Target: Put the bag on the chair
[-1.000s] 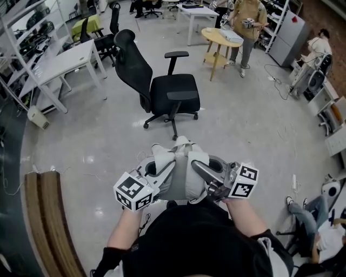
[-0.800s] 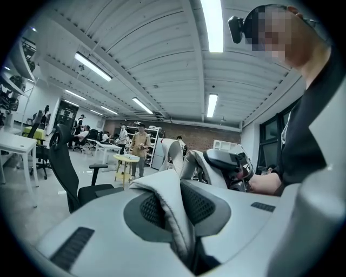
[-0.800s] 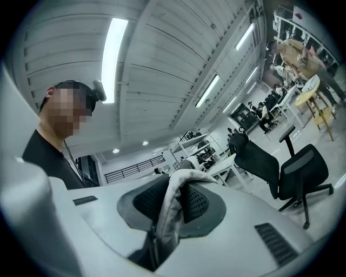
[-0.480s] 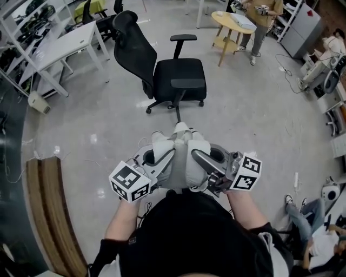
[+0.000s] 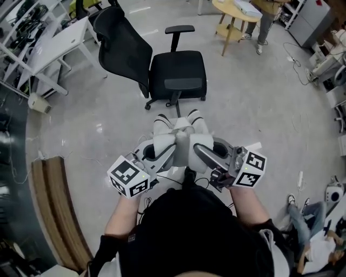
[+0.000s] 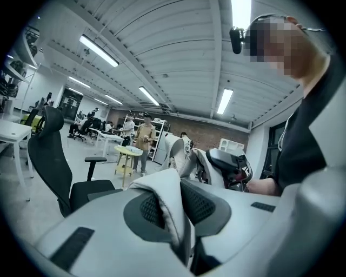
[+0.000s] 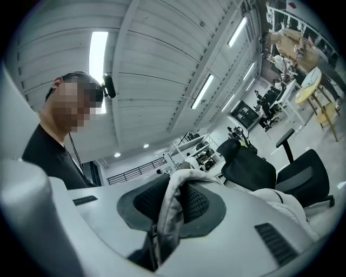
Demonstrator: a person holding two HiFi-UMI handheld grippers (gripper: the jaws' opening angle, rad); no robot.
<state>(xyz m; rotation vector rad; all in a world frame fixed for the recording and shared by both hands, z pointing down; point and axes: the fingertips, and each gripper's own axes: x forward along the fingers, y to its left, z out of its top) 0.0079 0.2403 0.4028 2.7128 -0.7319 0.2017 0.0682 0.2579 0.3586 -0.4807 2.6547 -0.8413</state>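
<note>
**Light grey fabric bag** (image 5: 178, 142): held in the air, close in front of the wearer's black-clad torso (image 5: 189, 232) and above the glossy grey floor (image 5: 259, 113). It is bunched up between the two hand-held grippers, and its padded lobes are turned toward the chair. It is not yet set on the chair. It is seen just short of the chair's base and is apart from the seat.

**Left hand-held gripper** (image 5: 161, 156): placed at the bag's left side, with its marker cube nearest the wearer. Its jaws are pressed together on a fold of the bag's grey cloth. In the left gripper view the fold is shown pinched between the dark mesh pads (image 6: 147, 209).

**Right hand-held gripper** (image 5: 201, 154): placed at the bag's right side, with its marker cube likewise at the near end. Its jaws are clamped on another fold of the same cloth. In the right gripper view that fold is shown nipped between the matching pads (image 7: 146, 202).

**Black swivel office chair** (image 5: 177, 70): a high mesh back, two armrests and a castor base. It stands on the floor beyond the bag, with its back toward the head view's left.

**White tabletop** (image 5: 54, 46): found at the upper left, beside the chair's back and apart from it.

**Round pale-wood tabletop** (image 5: 238, 10): found at the top right, well apart from the chair. A standing person's legs (image 5: 265, 30) are seen just beside it.

**Brown slatted wooden bench** (image 5: 51, 211): lies along the floor at the lower left, to the wearer's left.
</note>
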